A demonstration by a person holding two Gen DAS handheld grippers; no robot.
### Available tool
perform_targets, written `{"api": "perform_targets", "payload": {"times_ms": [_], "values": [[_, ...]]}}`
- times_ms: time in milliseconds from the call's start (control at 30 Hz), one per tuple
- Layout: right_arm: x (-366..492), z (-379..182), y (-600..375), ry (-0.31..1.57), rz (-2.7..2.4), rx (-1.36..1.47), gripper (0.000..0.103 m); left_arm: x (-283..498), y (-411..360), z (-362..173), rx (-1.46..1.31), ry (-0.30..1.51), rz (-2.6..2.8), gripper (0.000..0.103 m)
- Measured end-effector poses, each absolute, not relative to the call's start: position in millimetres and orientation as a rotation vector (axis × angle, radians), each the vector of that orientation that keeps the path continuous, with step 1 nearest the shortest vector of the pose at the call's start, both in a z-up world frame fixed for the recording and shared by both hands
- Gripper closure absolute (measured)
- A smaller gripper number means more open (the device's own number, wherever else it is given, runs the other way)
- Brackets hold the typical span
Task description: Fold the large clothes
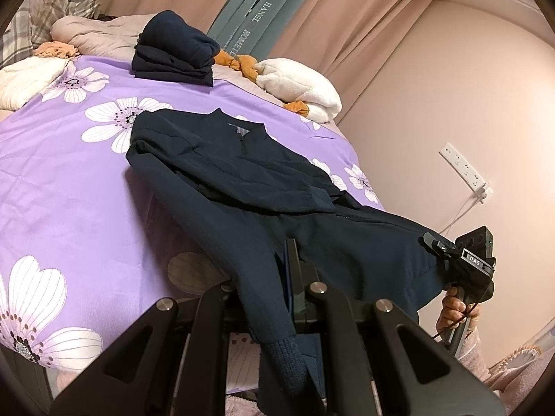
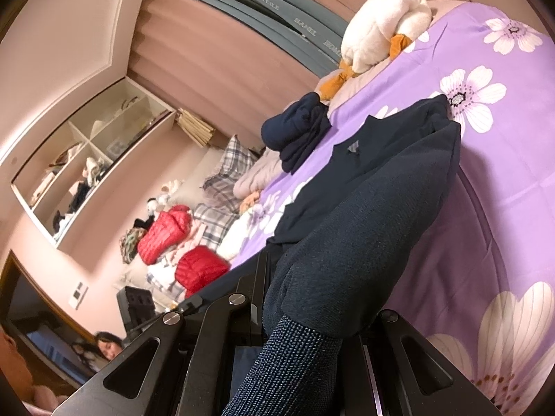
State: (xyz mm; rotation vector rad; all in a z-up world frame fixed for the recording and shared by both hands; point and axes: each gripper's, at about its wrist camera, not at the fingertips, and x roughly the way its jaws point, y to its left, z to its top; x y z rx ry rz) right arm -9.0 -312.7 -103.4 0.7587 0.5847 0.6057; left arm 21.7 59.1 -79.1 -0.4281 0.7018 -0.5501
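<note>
Purple bedspread (image 1: 69, 187) with big white flowers, spread over a bed, pink curtains (image 1: 347, 17) and pink wall (image 1: 451, 104) behind. Dark navy jacket (image 1: 242, 180) lying on the bedspread, collar toward the far side, one sleeve folded across the chest. Lower part of the jacket lifted off the bed toward the cameras. Left gripper (image 1: 289, 260) closed almost fully on the hem, dark cloth pinched between the fingers and a ribbed cuff hanging down in front. Right gripper (image 1: 428, 241) seen at the right of the left wrist view, closed on the other corner of the hem, held by a hand (image 1: 454, 312) in a pink fluffy sleeve (image 1: 478, 353). From the right wrist view, the same gripper (image 2: 267, 277) mostly covered by navy cloth with ribbed edge draped over it; fingertips hidden, cloth clamped. Behind the jacket, near the far edge, a folded navy pile (image 1: 173, 52) of clothes. White plush duck (image 1: 301, 86) with orange parts beside that pile. Grey checked pillows (image 1: 52, 7) at the head end. Two red puffy jackets (image 2: 166, 232) farther along the bed in the right wrist view, open wall shelf (image 2: 86, 159) above them. White socket strip (image 1: 464, 166) on the wall at right.
</note>
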Motion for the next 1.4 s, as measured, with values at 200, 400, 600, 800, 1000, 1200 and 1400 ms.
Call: {"api": "perform_targets", "payload": {"times_ms": [200, 400, 600, 800, 1000, 1200, 1400], "values": [[-11, -103, -314, 0.575, 0.611, 0.762, 0.09, 18, 54, -76, -0.409, 0.699, -0.549, 0.094], [-11, -102, -315, 0.572, 0.614, 0.762, 0.09, 16, 54, -76, -0.412, 0.7, -0.547, 0.094], [-15, -99, -317, 0.566, 0.626, 0.758, 0.09, 14, 56, -75, -0.415, 0.703, -0.557, 0.094], [-19, -93, -314, 0.548, 0.646, 0.745, 0.09, 6, 59, -70, -0.417, 0.695, -0.566, 0.094], [-18, -88, -314, 0.528, 0.659, 0.736, 0.09, 2, 63, -65, -0.426, 0.675, -0.577, 0.094], [-20, -84, -312, 0.513, 0.674, 0.722, 0.09, -1, 62, -61, -0.407, 0.664, -0.575, 0.094], [-15, -91, -317, 0.524, 0.661, 0.746, 0.09, 4, 64, -65, -0.412, 0.676, -0.569, 0.094]]}}
